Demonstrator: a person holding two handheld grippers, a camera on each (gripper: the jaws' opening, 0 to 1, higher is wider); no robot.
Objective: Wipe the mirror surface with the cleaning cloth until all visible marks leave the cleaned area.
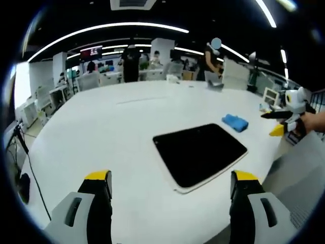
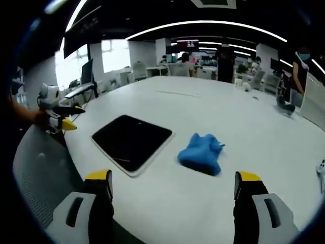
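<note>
Yellow-tipped jaws of both grippers stand spread, holding nothing — left gripper (image 1: 171, 184), right gripper (image 2: 173, 184). Dark mirror (image 2: 132, 142) lies flat left of centre on the white table (image 2: 213, 117); blue cleaning cloth (image 2: 201, 154) sits just beside it, untouched. Step in hand — approach; next, right gripper must reach and pinch the cloth.

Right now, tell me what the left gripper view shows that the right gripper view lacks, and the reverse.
Left gripper view alone: the right gripper entering at the right edge. Right gripper view alone: the left gripper at the left edge. Both share the white table, the dark mirror lying flat, the blue cleaning cloth beside it, and open jaws holding nothing.
</note>
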